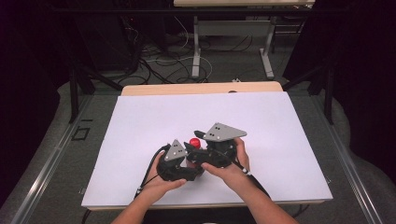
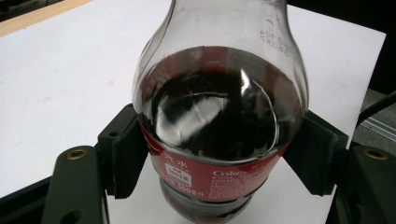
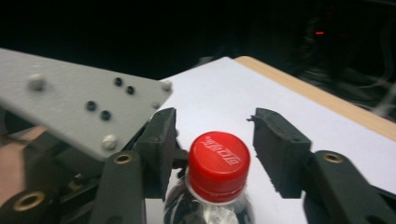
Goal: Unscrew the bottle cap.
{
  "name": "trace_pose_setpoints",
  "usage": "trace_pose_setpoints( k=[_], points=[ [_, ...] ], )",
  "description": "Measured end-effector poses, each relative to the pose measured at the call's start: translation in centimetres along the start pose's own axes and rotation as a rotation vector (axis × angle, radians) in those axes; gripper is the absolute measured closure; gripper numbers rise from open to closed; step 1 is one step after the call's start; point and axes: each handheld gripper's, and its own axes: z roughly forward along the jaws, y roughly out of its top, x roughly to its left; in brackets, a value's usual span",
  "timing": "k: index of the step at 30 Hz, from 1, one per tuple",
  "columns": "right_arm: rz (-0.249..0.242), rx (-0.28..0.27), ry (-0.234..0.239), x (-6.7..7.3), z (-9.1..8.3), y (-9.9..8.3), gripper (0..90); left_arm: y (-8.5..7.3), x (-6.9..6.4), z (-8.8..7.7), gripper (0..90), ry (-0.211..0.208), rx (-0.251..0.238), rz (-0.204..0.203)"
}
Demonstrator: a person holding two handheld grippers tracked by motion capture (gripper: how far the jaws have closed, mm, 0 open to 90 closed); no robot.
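Cola bottle pinched low, cap between spread jaws

My left gripper (image 2: 212,154) pinches the cola bottle (image 2: 219,116) at its red label on the white table sheet (image 1: 140,121); my right gripper (image 3: 212,140) stands spread around the bottle's red cap (image 3: 218,164), pads clear of it

I'm seeing a clear, glossy plastic bottle (image 2: 219,107) catching reflections, its red label (image 2: 210,175) smooth and shiny. The red cap (image 3: 218,165) is looking like ribbed matt plastic. The black gripper pads (image 3: 161,140) are showing rough and matt. The white table sheet (image 1: 140,126) is looking smooth, edged by pale wood (image 1: 201,88).
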Motion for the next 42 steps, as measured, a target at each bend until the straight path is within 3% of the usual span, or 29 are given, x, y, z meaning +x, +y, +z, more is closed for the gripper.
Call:
trace_pose_setpoints(
  k=[1, 4, 6, 10, 13, 18, 21, 24, 28, 31, 32, 33, 34, 35, 36, 39, 40, 42],
  points=[
    [0.006, 0.006, -0.035, 0.4, 0.1, -0.1, 51.3, 0.0, 0.0, 0.0, 29.6, -0.002, -0.007, -0.006],
    [0.030, 0.009, -0.061, 0.7, 0.3, -0.2, 52.9, 0.0, 0.2, -0.1, 29.7, -0.008, 0.007, -0.011],
    [0.040, 0.014, -0.073, 0.9, 0.3, -0.2, 56.9, 0.0, 0.2, 0.0, 29.7, 0.011, -0.002, -0.017],
    [0.004, 0.006, -0.086, 1.1, 0.3, -0.3, 60.4, -0.1, 0.2, 0.0, 29.7, 0.004, -0.008, -0.016],
    [-0.014, 0.008, -0.021, 0.5, 0.3, -0.2, 61.0, -0.1, 0.2, -0.1, 29.7, 0.001, -0.004, -0.013],
    [-0.169, 0.034, 0.231, -1.8, 0.5, 0.4, 61.1, -0.1, 0.3, -0.2, 29.7, -0.017, 0.000, 0.009],
    [-0.212, 0.060, 0.352, -3.1, 0.4, 0.8, 61.1, 0.0, 0.0, -0.2, 29.7, -0.038, -0.009, 0.023],
    [-0.228, 0.054, 0.425, -4.1, 0.4, 0.9, 61.0, 0.1, -0.1, -0.3, 29.7, -0.059, 0.003, 0.027],
    [-0.215, 0.057, 0.448, -4.5, 0.5, 0.7, 60.7, 0.0, -0.2, -0.1, 29.8, -0.055, 0.006, 0.029],
    [-0.196, 0.048, 0.424, -4.4, 0.5, 0.6, 59.8, 0.0, -0.1, -0.1, 29.8, -0.044, 0.003, 0.020],
    [-0.147, 0.043, 0.383, -4.0, 0.5, 0.4, 50.4, 0.0, -0.1, -0.1, 29.7, -0.037, -0.005, 0.016],
    [-0.115, 0.040, 0.366, -3.8, 0.6, 0.4, 48.9, 0.0, -0.1, -0.1, 29.7, -0.037, -0.004, 0.010],
    [-0.115, 0.040, 0.366, -3.8, 0.6, 0.4, 48.9, 0.1, 0.0, -0.2, 29.7, -0.038, 0.001, 0.010],
    [-0.096, 0.036, 0.333, -3.5, 0.6, 0.3, 48.2, 0.1, 0.0, -0.2, 29.7, -0.036, 0.000, 0.014],
    [-0.076, 0.041, 0.267, -2.8, 0.8, 0.2, 46.3, 0.1, 0.0, -0.1, 29.7, -0.031, -0.004, 0.013],
    [-0.065, 0.039, 0.219, -2.1, 1.0, 0.2, 46.3, 0.1, 0.0, -0.2, 29.7, -0.039, 0.005, 0.009],
    [-0.048, 0.030, 0.160, -1.6, 1.2, 0.1, 46.5, 0.1, 0.0, -0.2, 29.8, -0.039, 0.007, 0.010],
    [-0.031, 0.029, 0.112, -1.1, 1.3, 0.1, 49.7, 0.0, 0.0, -0.2, 29.7, -0.034, 0.006, 0.010]
  ],
)
